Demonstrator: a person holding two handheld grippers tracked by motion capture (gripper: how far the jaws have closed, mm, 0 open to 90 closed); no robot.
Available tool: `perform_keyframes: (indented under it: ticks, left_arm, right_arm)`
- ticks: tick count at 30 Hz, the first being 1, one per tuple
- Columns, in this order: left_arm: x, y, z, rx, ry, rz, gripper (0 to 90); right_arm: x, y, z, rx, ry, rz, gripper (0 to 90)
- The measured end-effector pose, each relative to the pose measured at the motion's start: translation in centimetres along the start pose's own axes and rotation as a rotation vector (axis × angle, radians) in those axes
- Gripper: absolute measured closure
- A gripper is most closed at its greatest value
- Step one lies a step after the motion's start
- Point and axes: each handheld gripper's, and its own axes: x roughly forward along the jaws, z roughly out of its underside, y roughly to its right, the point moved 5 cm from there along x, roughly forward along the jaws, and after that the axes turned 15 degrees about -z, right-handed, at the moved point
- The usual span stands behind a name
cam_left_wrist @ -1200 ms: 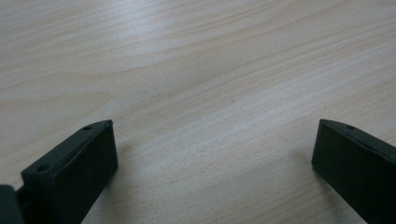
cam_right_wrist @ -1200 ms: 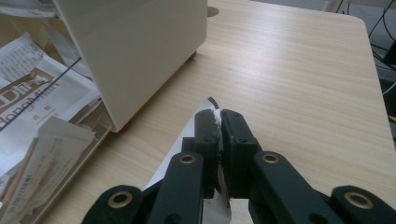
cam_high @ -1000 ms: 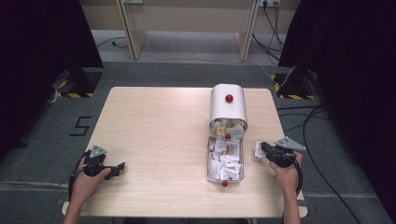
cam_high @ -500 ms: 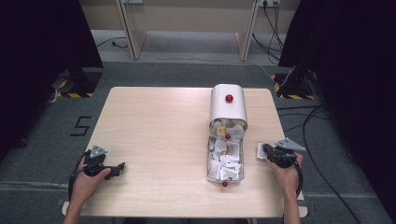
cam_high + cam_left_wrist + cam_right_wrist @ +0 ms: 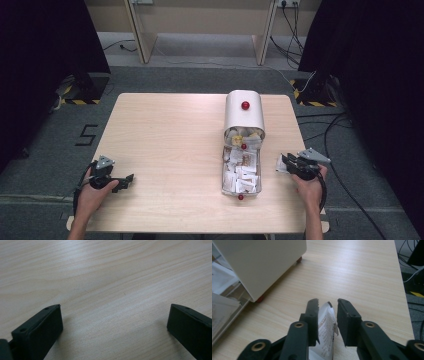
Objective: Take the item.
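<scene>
My right gripper (image 5: 286, 162) rests low at the table's right edge, beside the pulled-out tray. Its jaws (image 5: 328, 302) have just been opening. A white printed sachet (image 5: 325, 322) stands between them, leaning on the left pad with a gap to the right pad. From above, the sachet (image 5: 280, 164) shows as a small white patch at the jaw tips. My left gripper (image 5: 127, 179) lies near the front left corner, open wide (image 5: 115, 307) over bare wood.
A white rounded box (image 5: 244, 115) with a red knob stands right of centre. Its tray (image 5: 223, 172) is pulled out toward me and holds several sachets. The box (image 5: 262, 262) and tray (image 5: 227, 312) lie just left of my right gripper.
The right gripper's jaws have parted around the sachet, which they pinched before. Both hands have stayed where they were.
</scene>
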Motion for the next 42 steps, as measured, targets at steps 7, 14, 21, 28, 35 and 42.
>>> perform_keyframes:
  ticks: [7,14,21,28,35,42]
  left_arm:
    - [0.0,0.0,0.0,0.0,0.0,0.0,0.0]
    - [0.0,0.0,0.0,0.0,0.0,0.001,0.0]
    - [0.0,0.0,0.0,0.0,0.0,0.0,0.0]
    - [0.0,0.0,0.0,0.0,0.0,0.0,0.0]
    - [0.0,0.0,0.0,0.0,0.0,0.0,0.0]
    - [0.0,0.0,0.0,0.0,0.0,0.0,0.0]
  right_arm:
    - [-0.2,-0.1,0.0,0.007,0.004,0.001,58.2]
    - [-0.8,-0.3,0.7,0.043,0.001,0.007,49.1]
    - [-1.3,-0.5,1.1,0.059,-0.002,0.024,40.4]
    - [-1.8,-1.5,1.2,0.058,-0.008,0.03,33.4]
    - [-2.5,-2.5,1.2,0.058,-0.004,0.031,29.0]
    - [-3.0,-3.4,1.3,0.045,-0.009,0.022,27.8]
